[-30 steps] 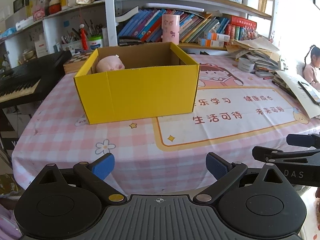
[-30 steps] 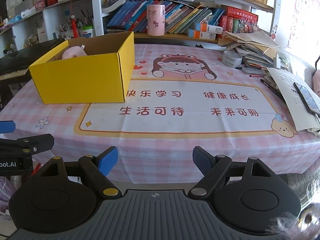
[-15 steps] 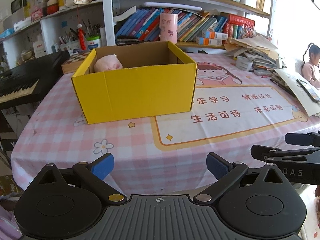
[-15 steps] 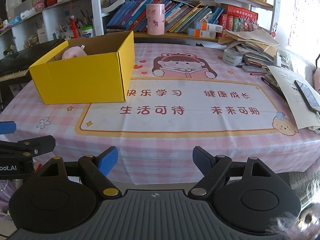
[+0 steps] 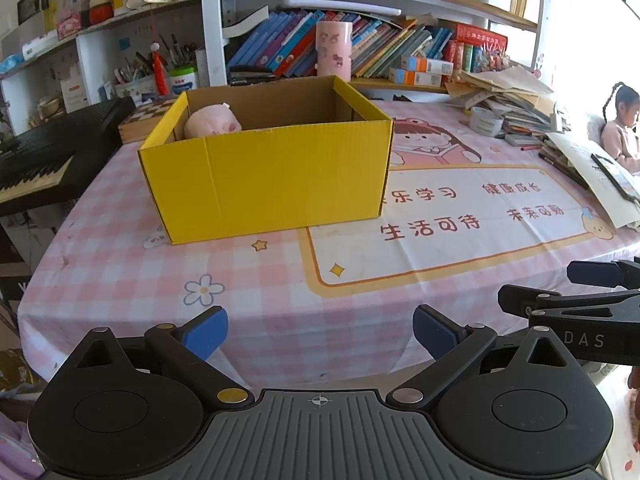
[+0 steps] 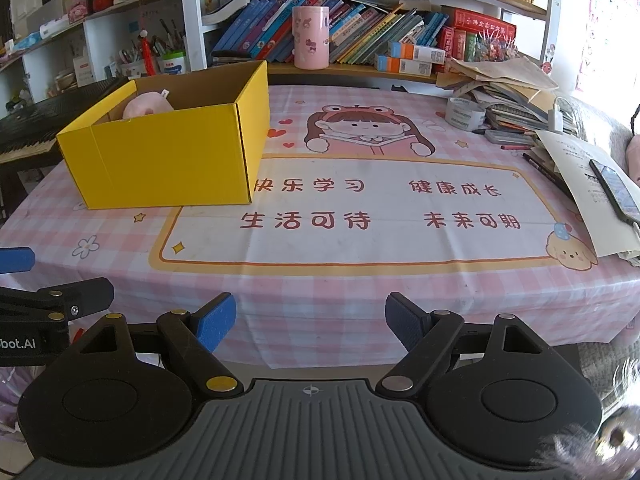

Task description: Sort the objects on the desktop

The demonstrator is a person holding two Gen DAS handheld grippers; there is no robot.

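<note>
A yellow cardboard box (image 5: 264, 184) (image 6: 168, 164) stands open on the left part of the pink checked table. A pink plush toy (image 5: 212, 124) (image 6: 146, 106) lies inside it at the back left corner, mostly hidden by the wall. My left gripper (image 5: 320, 330) hangs open over the table's near edge, nothing between its blue pads. My right gripper (image 6: 310, 320) is open too, over the near edge and further right, also empty. Each gripper shows at the side of the other's view.
A pink cup (image 6: 311, 36) stands on the shelf in front of books. A tape roll (image 6: 466, 114), pens, papers and a phone (image 6: 614, 188) crowd the right side of the table. A keyboard (image 5: 44, 160) sits left of the table. A person (image 5: 620, 124) sits at far right.
</note>
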